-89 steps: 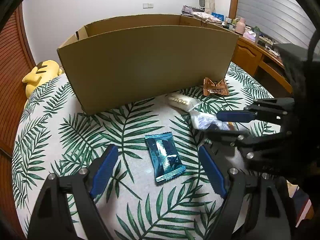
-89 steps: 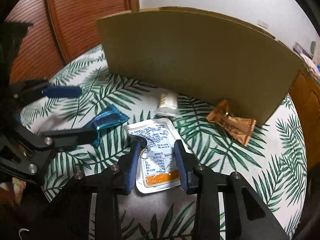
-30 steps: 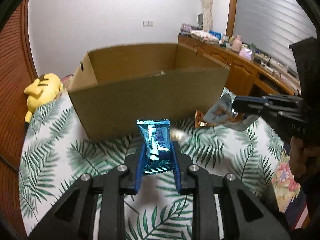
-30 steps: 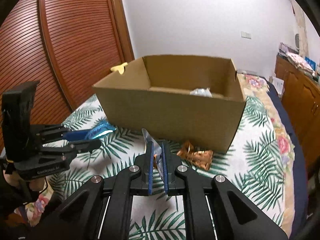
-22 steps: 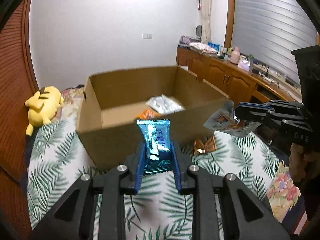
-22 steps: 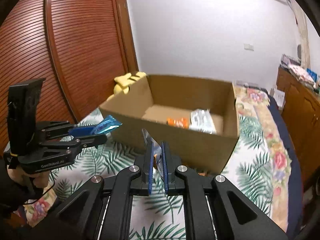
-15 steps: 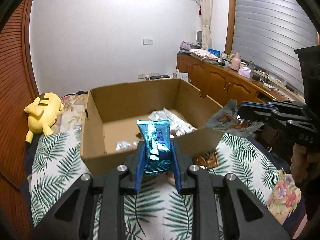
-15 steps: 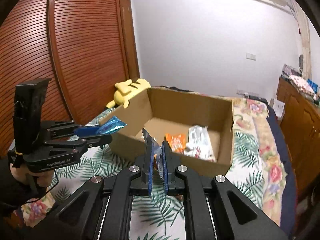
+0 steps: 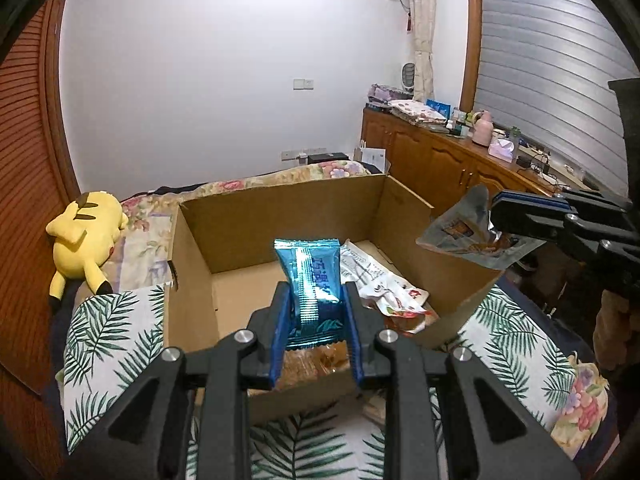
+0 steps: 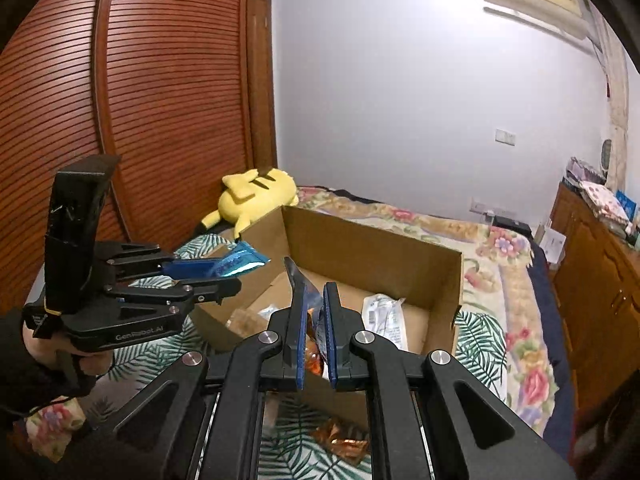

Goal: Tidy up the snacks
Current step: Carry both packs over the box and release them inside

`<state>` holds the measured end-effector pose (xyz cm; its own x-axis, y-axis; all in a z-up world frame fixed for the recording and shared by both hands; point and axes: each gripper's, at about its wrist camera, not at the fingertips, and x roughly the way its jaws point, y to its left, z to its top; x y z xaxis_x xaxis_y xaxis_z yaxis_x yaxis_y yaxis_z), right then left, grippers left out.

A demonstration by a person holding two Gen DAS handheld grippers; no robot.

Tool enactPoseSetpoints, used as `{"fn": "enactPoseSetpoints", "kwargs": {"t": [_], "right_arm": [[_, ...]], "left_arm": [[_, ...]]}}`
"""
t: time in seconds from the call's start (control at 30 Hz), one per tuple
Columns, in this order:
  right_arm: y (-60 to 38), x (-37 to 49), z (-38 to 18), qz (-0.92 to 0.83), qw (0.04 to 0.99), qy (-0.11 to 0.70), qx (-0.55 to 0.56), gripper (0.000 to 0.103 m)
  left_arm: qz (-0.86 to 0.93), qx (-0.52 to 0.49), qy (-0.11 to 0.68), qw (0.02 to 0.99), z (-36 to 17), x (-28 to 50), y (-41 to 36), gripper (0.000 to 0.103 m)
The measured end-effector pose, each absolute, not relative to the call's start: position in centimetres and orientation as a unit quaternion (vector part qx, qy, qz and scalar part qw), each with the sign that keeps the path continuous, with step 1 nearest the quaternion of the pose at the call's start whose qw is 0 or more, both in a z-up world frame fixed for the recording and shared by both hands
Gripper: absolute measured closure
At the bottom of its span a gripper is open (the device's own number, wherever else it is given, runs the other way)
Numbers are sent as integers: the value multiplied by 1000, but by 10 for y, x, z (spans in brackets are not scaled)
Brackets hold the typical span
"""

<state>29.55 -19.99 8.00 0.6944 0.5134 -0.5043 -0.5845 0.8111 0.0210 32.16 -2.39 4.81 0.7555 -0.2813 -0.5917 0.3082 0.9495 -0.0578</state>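
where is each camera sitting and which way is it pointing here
Left wrist: sits on the left tool, looking down into the cardboard box; it grips a blue packet, with the right tool at the right edge.
Right wrist: sits on the right tool, facing the box from its other side; it pinches a silver pouch, with the left tool and a hand at left.
Both show the box, the yellow plush toy and each other's tool.

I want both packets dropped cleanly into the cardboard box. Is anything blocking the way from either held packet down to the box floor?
Nothing visible blocks either. The blue packet in the left gripper and the silver pouch in the right gripper hang over the open-topped cardboard box. Snacks already lie on its floor, with bare floor on the left.
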Motion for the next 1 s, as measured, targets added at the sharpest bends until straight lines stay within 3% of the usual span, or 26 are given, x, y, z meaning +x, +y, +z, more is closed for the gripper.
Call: {"fn": "enactPoseSetpoints", "kwargs": {"t": [1.0], "right_arm": [[-145, 375, 11, 295, 886, 336, -123, 98]], "left_arm": [[-150, 28, 395, 906, 5, 384, -25, 78]]}}
